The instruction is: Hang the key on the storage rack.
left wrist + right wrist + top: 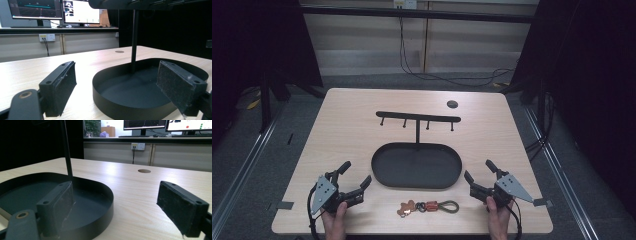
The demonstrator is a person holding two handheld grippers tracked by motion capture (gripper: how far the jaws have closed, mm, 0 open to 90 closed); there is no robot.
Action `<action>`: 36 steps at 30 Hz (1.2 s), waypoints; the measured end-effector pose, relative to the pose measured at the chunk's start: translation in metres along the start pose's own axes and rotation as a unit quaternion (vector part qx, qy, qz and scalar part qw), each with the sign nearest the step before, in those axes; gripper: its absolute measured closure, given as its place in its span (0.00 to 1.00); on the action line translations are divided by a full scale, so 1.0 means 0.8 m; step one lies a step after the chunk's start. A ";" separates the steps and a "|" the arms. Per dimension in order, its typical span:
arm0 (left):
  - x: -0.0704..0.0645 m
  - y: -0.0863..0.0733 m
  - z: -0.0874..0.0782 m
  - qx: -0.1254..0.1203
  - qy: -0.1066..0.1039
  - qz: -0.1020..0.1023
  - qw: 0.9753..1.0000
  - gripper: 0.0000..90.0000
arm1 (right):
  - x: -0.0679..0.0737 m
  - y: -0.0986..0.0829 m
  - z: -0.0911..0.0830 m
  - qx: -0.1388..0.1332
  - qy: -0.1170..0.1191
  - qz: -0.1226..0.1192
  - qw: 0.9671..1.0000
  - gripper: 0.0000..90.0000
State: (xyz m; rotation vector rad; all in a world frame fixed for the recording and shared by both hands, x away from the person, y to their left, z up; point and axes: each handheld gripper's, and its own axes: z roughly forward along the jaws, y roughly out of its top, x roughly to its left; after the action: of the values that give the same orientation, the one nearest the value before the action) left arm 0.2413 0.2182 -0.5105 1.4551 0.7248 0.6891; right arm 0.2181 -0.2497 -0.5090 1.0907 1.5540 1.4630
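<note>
The keychain lies flat on the table between the left tool and right tool, both released and empty, so a shallow pinch could slip off its thin ring or drag it off the near edge.

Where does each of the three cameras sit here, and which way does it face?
High view: above the person's side, facing forward and down on the table; both hands, left gripper and right gripper show.
Left gripper view: rides low on the left gripper, facing the tray stand between its open jaws.
Right gripper view: on the right gripper, facing the tray's other end.
Both gripper views share the tray stand and wall monitors.
</note>
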 end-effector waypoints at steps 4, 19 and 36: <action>0.000 0.000 0.000 0.000 0.000 0.001 1.000 0.17 | 0.000 0.001 0.003 0.009 -0.001 -0.003 1.000 0.14; 0.000 0.000 0.000 0.000 0.000 0.002 1.000 0.17 | -0.001 0.005 0.010 0.060 0.006 0.010 0.998 0.15; 0.000 0.000 0.000 0.001 0.000 0.003 1.000 0.17 | 0.011 0.041 0.019 0.108 0.076 0.039 0.990 0.47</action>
State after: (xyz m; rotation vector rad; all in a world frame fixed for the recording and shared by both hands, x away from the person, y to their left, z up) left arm 0.2414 0.2184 -0.5103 1.4601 0.7204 0.6935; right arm 0.2321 -0.2356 -0.4775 1.2000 1.8296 1.4843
